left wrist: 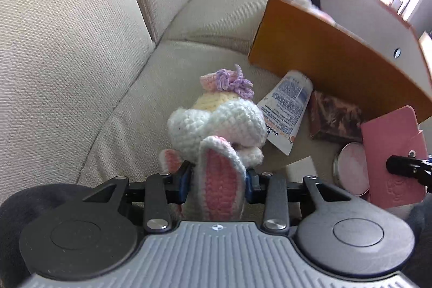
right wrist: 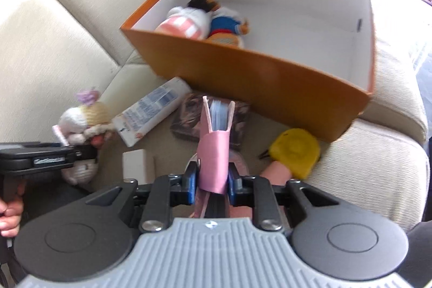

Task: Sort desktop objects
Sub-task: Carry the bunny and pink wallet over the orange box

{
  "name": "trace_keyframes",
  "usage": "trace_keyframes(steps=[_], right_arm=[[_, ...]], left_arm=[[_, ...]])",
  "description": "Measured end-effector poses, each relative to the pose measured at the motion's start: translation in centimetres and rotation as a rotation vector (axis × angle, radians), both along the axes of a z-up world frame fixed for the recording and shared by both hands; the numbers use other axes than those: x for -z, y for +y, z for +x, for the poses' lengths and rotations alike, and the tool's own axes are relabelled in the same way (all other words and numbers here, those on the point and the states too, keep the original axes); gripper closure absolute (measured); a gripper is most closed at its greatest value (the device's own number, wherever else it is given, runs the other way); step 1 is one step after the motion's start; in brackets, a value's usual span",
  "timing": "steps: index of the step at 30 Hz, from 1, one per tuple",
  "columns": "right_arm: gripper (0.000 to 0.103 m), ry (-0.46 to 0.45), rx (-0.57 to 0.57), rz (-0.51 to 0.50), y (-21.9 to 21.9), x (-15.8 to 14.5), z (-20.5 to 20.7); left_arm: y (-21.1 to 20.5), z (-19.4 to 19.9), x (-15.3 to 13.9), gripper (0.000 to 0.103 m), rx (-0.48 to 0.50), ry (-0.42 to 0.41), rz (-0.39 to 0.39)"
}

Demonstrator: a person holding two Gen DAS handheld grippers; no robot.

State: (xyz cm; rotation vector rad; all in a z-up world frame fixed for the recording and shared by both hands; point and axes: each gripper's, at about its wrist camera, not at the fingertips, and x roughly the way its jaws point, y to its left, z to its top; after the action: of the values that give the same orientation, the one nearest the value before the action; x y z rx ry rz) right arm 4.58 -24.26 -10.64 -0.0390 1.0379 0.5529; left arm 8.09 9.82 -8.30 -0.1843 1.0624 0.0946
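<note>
A white crochet bunny [left wrist: 216,123] with a purple bow hangs head-down over the beige sofa seat. My left gripper [left wrist: 218,180] is shut on one of its pink-lined ears. In the right wrist view the same bunny [right wrist: 81,123] shows at the left, at the tip of the left gripper [right wrist: 81,153]. My right gripper [right wrist: 212,180] is shut on a pink card holder [right wrist: 214,153], which stands upright between the blue pads with its open edge facing away. The card holder [left wrist: 391,153] also shows at the right edge of the left wrist view.
An orange box [right wrist: 270,82] with white inside stands on the sofa and holds plush toys [right wrist: 202,20]. In front of it lie a cream tube [right wrist: 151,112], a dark patterned box [right wrist: 189,120], a yellow tape measure [right wrist: 294,150], a white block [right wrist: 135,163] and a round tin [left wrist: 348,169].
</note>
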Motion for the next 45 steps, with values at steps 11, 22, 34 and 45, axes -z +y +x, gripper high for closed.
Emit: trace_keyframes(steps=[11, 22, 34, 45], right_arm=[[0.08, -0.027, 0.053, 0.007, -3.0, -2.9, 1.0], [0.08, -0.146, 0.041, 0.043, -4.2, -8.1, 1.8], [0.08, -0.174, 0.074, 0.031, -4.0, -9.7, 5.8], [0.081, -0.134, 0.176, 0.003, -3.4, -7.5, 11.3]], left_arm=[[-2.1, -0.1, -6.8, 0.06, 0.109, -0.156, -0.134], [-6.1, 4.6, -10.9, 0.06, 0.274, -0.234, -0.228], [-7.6, 8.8, -13.1, 0.06, 0.344, -0.268, -0.254], [-10.4, 17.2, -7.1, 0.06, 0.37, -0.093, -0.42]])
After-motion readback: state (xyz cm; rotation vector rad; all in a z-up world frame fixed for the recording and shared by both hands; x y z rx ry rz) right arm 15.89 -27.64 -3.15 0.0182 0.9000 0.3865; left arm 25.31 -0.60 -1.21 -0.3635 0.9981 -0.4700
